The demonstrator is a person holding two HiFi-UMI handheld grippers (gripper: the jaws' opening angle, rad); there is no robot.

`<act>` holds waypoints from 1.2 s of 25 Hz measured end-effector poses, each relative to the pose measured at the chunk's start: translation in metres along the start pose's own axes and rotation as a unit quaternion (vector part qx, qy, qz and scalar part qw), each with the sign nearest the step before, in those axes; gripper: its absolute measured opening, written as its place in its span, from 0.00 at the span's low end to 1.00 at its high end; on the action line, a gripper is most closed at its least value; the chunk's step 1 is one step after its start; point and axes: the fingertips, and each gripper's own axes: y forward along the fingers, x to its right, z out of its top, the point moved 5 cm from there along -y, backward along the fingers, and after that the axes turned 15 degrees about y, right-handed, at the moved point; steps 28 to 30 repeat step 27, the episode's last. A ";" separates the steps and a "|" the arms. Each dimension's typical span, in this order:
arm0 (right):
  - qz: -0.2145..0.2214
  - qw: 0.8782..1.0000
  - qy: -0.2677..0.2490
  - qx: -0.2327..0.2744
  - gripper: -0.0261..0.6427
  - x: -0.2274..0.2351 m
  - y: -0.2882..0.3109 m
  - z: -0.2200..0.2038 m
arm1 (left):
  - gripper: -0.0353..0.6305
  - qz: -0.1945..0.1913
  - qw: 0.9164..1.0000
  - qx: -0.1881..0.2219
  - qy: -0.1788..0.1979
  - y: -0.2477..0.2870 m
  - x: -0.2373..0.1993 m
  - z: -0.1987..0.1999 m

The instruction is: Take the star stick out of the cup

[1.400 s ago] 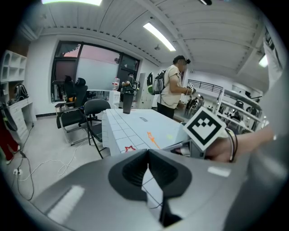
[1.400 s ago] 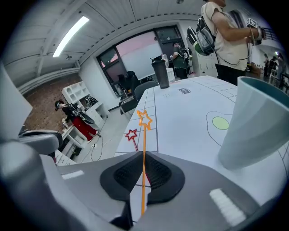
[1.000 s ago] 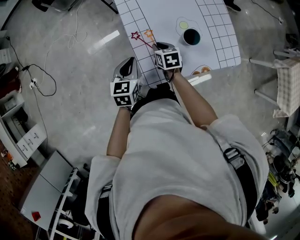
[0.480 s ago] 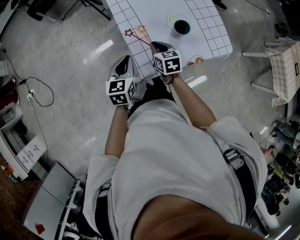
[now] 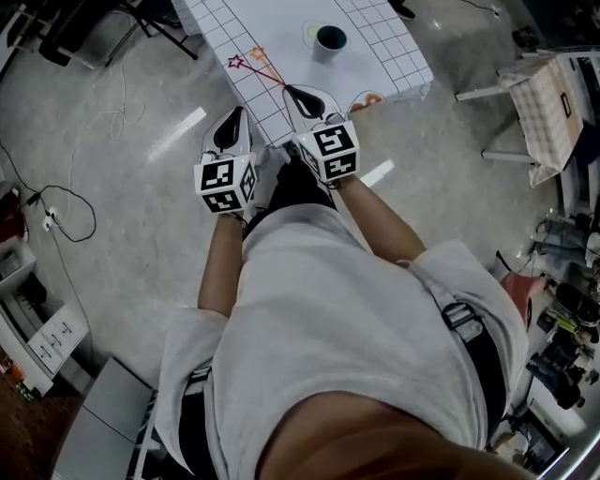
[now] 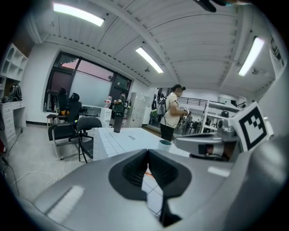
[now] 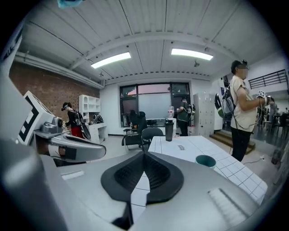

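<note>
The teal cup (image 5: 330, 37) stands on the white gridded table (image 5: 281, 23), and it also shows as the cup (image 7: 205, 160) and the cup (image 6: 165, 143). Two star sticks lie flat on the table left of it, one with a red star (image 5: 236, 62) and one with an orange star (image 5: 255, 53). My right gripper (image 5: 292, 91) (image 7: 144, 155) hovers near the table's front edge, off the sticks. Its jaws have just been closing and are shut with nothing between them. My left gripper (image 5: 234, 112) (image 6: 146, 152) is beside it over the floor, shut and empty.
A black bottle (image 7: 169, 131) stands at the table's far end. Office chairs (image 6: 86, 131) are left of the table. A person (image 7: 241, 113) stands by its right side. A checked stool (image 5: 544, 103) is on the right, and cables (image 5: 56, 202) lie on the floor at the left.
Both grippers have lifted and drawn back from the table towards my body. The right gripper's jaws have shut empty. The two star sticks still lie on the table.
</note>
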 end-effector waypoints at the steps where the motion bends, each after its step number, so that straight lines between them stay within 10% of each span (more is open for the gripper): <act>1: 0.000 1.000 -0.004 0.009 0.04 -0.006 -0.010 0.002 | 0.06 -0.003 1.000 0.006 0.003 -0.006 0.004 0.002; 30: -0.032 0.997 -0.036 0.052 0.04 -0.050 -0.072 0.009 | 0.06 -0.032 0.998 0.059 0.021 -0.049 0.024 0.015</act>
